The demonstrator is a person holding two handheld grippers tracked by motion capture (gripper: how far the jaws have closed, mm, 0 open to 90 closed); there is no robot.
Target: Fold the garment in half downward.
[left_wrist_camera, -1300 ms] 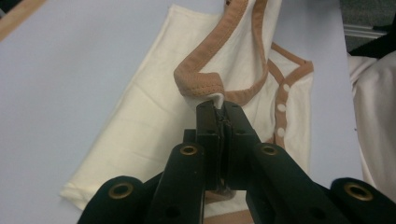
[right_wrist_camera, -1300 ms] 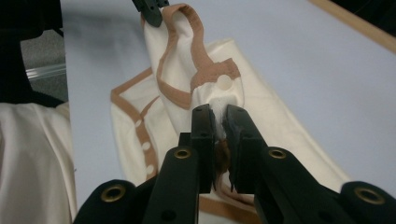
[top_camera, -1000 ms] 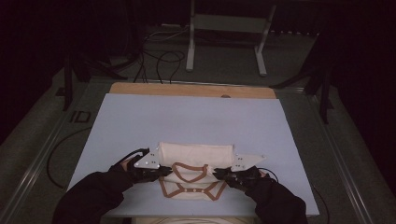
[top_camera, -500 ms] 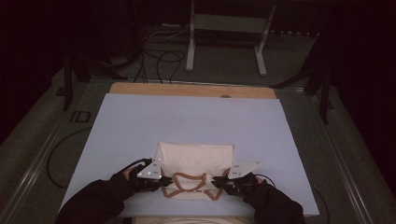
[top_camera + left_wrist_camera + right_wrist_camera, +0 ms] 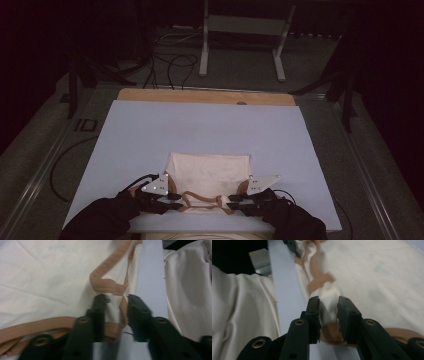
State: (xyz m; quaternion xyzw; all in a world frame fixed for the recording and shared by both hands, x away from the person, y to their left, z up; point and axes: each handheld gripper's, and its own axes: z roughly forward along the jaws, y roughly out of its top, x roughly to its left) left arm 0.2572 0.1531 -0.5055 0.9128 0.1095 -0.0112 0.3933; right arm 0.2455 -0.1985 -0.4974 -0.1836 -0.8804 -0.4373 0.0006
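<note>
Left gripper low at near table edge, jaws just opening, parted around cream bag corner, right pad clear of cloth. Right gripper likewise just opening, loosely astride opposite corner fold. Bag flat near front edge, tan straps bunched between grippers.

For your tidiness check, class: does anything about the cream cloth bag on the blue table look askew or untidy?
Yes. The cream cloth bag lies flat, but its tan webbing straps are looped and tangled along the near edge, between the left gripper and right gripper. Faint grey smudges mark the cloth.
</note>
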